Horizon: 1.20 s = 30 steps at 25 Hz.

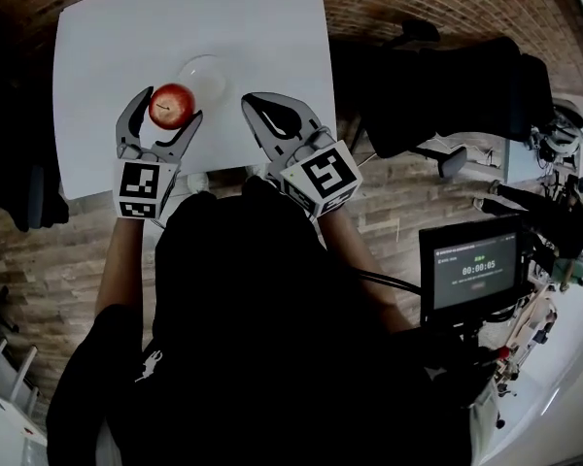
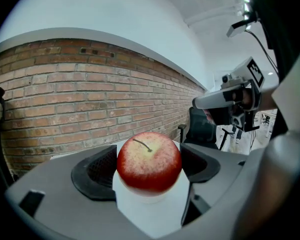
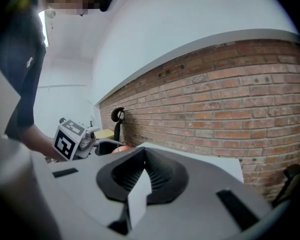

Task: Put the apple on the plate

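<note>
the apple (image 2: 149,160) has a smooth, glossy red skin, speckled yellow near the stem. the left gripper (image 1: 168,105) and the right gripper (image 1: 256,105) have matt grey jaws that look like moulded plastic, lined with black ribbed pads (image 2: 93,174). the table (image 1: 253,27) has a smooth, matt white top; the plate (image 1: 189,66) on the table looks clear and glassy, the floor (image 1: 408,197) around the table is grained wood plank, and the wall (image 2: 90,84) beyond the table is rough, matt red brick.
</note>
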Each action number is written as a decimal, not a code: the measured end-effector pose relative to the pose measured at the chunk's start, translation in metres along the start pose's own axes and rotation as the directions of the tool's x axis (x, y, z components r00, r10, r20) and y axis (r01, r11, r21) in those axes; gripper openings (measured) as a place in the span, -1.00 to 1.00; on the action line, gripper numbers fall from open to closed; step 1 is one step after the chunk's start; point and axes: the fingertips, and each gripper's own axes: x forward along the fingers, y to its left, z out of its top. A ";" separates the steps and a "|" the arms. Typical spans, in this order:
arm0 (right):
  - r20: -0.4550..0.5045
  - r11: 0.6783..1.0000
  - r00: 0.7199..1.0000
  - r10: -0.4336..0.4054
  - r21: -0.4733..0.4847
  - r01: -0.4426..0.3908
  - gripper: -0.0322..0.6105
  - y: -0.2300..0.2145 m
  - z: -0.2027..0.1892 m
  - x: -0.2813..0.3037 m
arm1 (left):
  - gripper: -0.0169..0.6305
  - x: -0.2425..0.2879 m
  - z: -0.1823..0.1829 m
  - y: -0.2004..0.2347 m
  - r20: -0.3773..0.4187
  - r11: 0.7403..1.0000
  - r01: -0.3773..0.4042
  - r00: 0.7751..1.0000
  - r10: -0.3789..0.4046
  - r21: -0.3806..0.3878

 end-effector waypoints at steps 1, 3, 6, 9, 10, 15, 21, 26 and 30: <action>-0.001 1.000 1.000 0.020 -0.005 -0.020 -0.89 -0.001 0.000 0.000 | 0.28 0.002 0.000 -0.005 -0.003 1.000 -0.008 1.000 0.008 -0.003; -0.008 0.999 0.999 0.051 -0.008 -0.051 -0.89 -0.002 -0.001 -0.001 | 0.28 0.005 -0.004 -0.012 -0.015 1.000 -0.022 1.000 0.022 -0.011; -0.027 0.996 0.996 0.086 -0.001 -0.086 -0.89 -0.007 -0.007 0.003 | 0.28 0.017 -0.016 -0.014 -0.051 0.998 -0.056 0.997 0.054 -0.036; -0.058 0.992 0.991 0.125 0.006 -0.125 -0.89 -0.014 -0.016 0.009 | 0.28 0.035 -0.032 -0.011 -0.090 0.995 -0.086 0.993 0.082 -0.049; -0.072 0.991 0.989 0.131 0.013 -0.130 -0.89 -0.016 -0.021 0.011 | 0.28 0.041 -0.037 -0.011 -0.097 0.994 -0.091 0.992 0.085 -0.054; -0.124 0.990 0.982 0.140 0.035 -0.137 -0.89 -0.043 -0.041 0.012 | 0.28 0.080 -0.066 -0.009 -0.148 0.993 -0.100 0.985 0.090 -0.066; -0.166 0.993 0.979 0.117 0.043 -0.111 -0.89 -0.065 -0.054 0.011 | 0.28 0.111 -0.091 0.000 -0.191 0.992 -0.113 0.976 0.101 -0.055; -0.156 0.995 0.983 0.095 0.058 -0.087 -0.89 -0.070 -0.055 0.007 | 0.28 0.125 -0.104 0.001 -0.215 0.993 -0.115 0.971 0.104 -0.038; -0.170 0.996 0.983 0.070 0.067 -0.059 -0.89 -0.075 -0.061 0.003 | 0.28 0.133 -0.115 0.001 -0.230 0.992 -0.122 0.967 0.112 -0.030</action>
